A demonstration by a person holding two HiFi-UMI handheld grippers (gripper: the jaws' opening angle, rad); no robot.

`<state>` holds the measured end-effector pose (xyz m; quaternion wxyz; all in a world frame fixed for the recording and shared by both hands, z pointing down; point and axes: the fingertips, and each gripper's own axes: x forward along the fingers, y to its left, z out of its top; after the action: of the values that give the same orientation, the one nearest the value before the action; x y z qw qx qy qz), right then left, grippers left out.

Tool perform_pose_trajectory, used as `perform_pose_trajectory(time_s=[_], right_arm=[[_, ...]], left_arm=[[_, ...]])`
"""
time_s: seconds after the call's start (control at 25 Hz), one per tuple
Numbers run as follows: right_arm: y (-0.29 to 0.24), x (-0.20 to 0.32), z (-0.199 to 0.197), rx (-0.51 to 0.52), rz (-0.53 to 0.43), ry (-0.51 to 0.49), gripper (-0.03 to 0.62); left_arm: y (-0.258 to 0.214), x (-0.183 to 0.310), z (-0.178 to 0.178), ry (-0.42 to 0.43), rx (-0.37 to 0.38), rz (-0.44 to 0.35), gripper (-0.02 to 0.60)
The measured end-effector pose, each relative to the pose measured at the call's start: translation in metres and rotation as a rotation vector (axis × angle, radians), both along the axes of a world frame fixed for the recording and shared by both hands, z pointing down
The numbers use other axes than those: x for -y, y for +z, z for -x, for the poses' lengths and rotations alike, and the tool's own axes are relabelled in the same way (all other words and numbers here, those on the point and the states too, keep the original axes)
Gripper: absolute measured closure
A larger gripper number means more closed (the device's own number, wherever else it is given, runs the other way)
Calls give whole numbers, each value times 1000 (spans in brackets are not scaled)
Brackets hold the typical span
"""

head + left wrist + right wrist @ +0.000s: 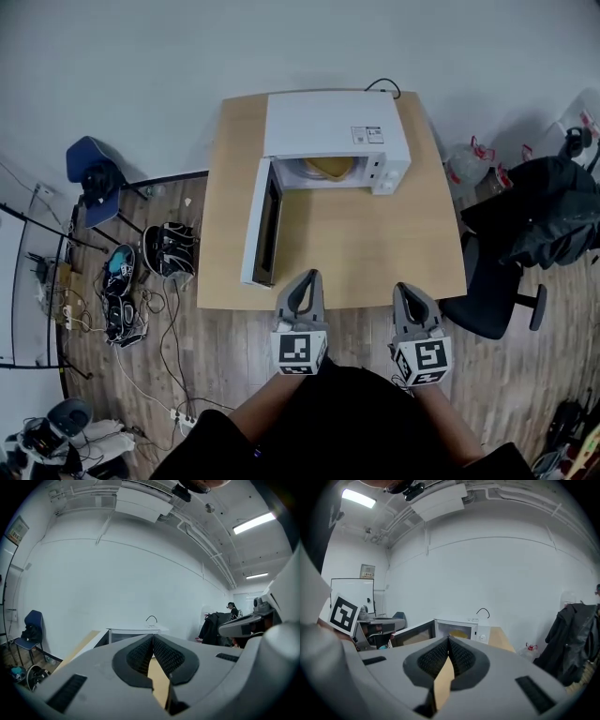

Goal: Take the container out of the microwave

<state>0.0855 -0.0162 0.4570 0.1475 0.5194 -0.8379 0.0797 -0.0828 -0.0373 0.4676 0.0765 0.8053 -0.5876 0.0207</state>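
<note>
The white microwave (333, 127) is standing at the far edge of the wooden bench (375, 248), its door (262, 225) swinging wide open to the left; the yellow container (328, 167) is sitting inside the cavity, just behind the opening, untouched by either gripper; a black cable (384, 86) is looping up behind the microwave's top.

The left gripper (302, 281) is hovering over the near edge of the bench, close to the free end of the open door; its jaws are pressing together with nothing between them, as the left gripper view is showing, where the ribbed pads (140, 656) are meeting along one line and only the bench top is showing below them.

The right gripper (412, 292) is hanging beside it at the same near edge, well apart from the microwave; its jaws are likewise closed and empty; in the right gripper view it is pointing toward the open microwave (461, 627), with the container (459, 633) glowing yellow inside and the door (412, 633) standing out to the left.

On the floor to the right, a black office chair (497, 305) is carrying a dark jacket (534, 211); to the left, a blue chair (89, 164) is standing near a scatter of shoes and cords (122, 291).
</note>
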Motion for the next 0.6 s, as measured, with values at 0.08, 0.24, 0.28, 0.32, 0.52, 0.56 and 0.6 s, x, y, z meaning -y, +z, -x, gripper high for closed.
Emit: perform_pose_trajectory(time_s=[0.08,0.24,0.28,0.32,0.52,0.56,0.6], right_arm=[[2,17,13,0,4,1,534],[6,47,43,6,23,-13,534],[6,55,50,5,24,-14,534],[6,63,57,4,21,-13,534],[15,97,80,-13,31,1,534],[18,103,83,-22,38,3,534],[21,107,85,-33,46,4,534]], left_arm=[[1,16,11,9,-5,1,569],[3,42,32,38,-18,9,569],[4,49,36,44,-18,8,569],[6,55,41,50,-20,9,569],[15,85,57,88,-54,26,569],[17,91,57,94,-62,27,569],[17,95,58,97,-69,27,569]])
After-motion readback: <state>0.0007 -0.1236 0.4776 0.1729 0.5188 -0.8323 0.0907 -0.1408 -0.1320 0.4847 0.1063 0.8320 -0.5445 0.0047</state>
